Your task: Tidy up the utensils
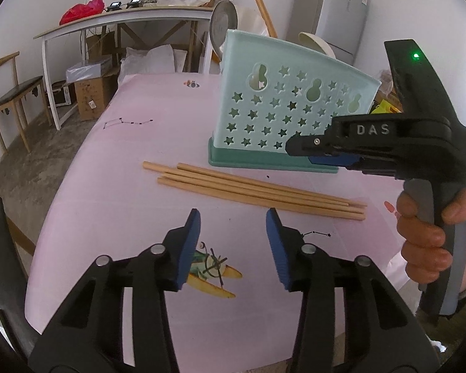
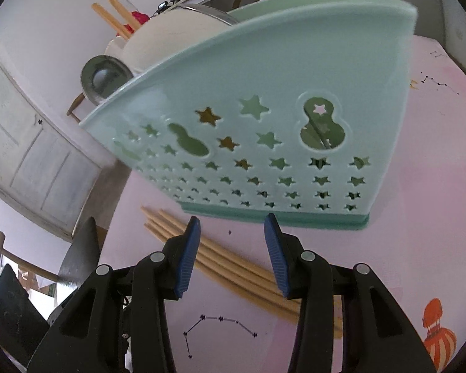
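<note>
Scene: I stand at a table (image 1: 87, 186) under a pink printed cloth, a claw in each hand.
Holder: a mint holder (image 1: 282, 105) with star cut-outs stands upright on a darker green base, at twelve to one o'clock from my left claw. Seen from the right claw it fills the upper view, very near, and nothing visibly touches it.
Chopsticks: four wooden chopsticks (image 1: 251, 191) lie flat in a loose bundle on the cloth, just in front of the holder's base. They run from ten o'clock toward four o'clock in the left view. None is in the holder yet, so I judge the sorting has barely begun.
Left claw: my left claw (image 1: 233, 227) hovers over bare cloth at six o'clock of the bundle. Its blue pads are apart and grip nothing. I judge it waits short of the sticks, ready to reach forward.
Right claw: my right claw (image 2: 231, 230) is spread about as wide and is also empty. Its tips sit just before the holder's base, with the sticks passing beneath them. From the left view it reaches in from three o'clock, my hand (image 1: 425, 242) on its handle.
Why so: the sticks lie side by side, which I think suits picking them singly. The holder's open top faces up to take them.
Risk: a thin round stick may roll or slip when pinched.
</note>
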Tool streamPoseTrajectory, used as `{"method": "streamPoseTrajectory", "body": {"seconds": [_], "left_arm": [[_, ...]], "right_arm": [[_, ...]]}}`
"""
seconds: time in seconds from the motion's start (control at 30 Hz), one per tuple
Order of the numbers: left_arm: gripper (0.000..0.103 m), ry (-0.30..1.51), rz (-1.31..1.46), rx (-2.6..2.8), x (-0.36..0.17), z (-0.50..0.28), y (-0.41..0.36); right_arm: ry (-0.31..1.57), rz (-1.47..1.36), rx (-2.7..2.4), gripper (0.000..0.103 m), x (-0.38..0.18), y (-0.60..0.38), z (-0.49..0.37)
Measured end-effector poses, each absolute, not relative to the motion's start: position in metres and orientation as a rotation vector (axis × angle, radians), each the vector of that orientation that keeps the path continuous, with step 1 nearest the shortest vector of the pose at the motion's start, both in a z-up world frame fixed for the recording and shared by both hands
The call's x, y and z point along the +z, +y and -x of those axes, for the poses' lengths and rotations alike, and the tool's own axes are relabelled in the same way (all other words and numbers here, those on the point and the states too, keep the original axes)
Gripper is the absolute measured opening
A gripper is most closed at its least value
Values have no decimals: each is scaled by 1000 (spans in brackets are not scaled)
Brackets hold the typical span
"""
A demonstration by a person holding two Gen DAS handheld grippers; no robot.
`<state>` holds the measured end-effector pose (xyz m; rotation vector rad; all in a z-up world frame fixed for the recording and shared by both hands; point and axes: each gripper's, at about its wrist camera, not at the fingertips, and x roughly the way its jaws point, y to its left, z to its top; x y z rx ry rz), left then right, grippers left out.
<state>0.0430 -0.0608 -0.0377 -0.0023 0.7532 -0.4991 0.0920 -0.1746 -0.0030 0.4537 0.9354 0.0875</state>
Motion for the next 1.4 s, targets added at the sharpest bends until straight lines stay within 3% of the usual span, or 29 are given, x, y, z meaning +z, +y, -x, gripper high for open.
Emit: {"method": "streamPoseTrajectory", "body": {"seconds": [0.27, 0.77, 1.4], "left_arm": [[32, 773, -3, -474, -40, -45, -62], [31, 794, -53, -441, -41, -45, -71], [31, 839, -5, -508, -46, -45, -72]], "right_arm": [[925, -459, 97, 42, -4, -184, -98], [903, -496, 132, 42, 0, -216, -94], [1085, -511, 192, 42, -16, -265, -66]]}}
